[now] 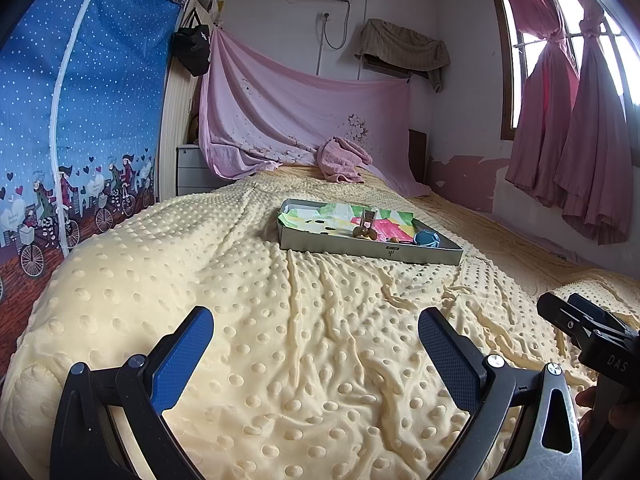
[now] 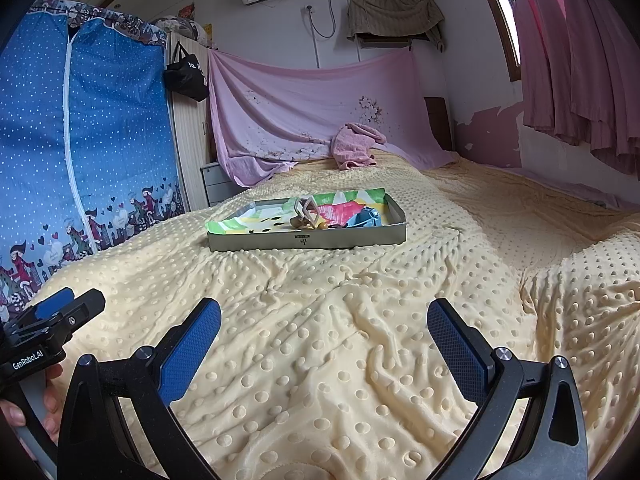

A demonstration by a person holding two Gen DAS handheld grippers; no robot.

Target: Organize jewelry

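Blue-padded fingers of the left tool spread wide at 6 o'clock in the left wrist view, released, nothing between them, hovering over the dotted yellow blanket. At 4 o'clock in that view the right tool's black body shows from the side.

Right tool likewise stands released in its own view, pads far apart over the blanket. At 8 o'clock there, the left tool appears with fingers of the person's hand wrapped on its handle.

Jewelry lies in a shallow grey box well ahead of both tools, at about 1 o'clock in the left view and 12 o'clock in the right view. Bright paper lines the box. On it sit a brownish cluster with an upright clip-like piece and a blue item toward the box's right end; the small pieces are too small to identify.

Behind the bed hangs a pink sheet; a blue wardrobe stands at 9 o'clock.
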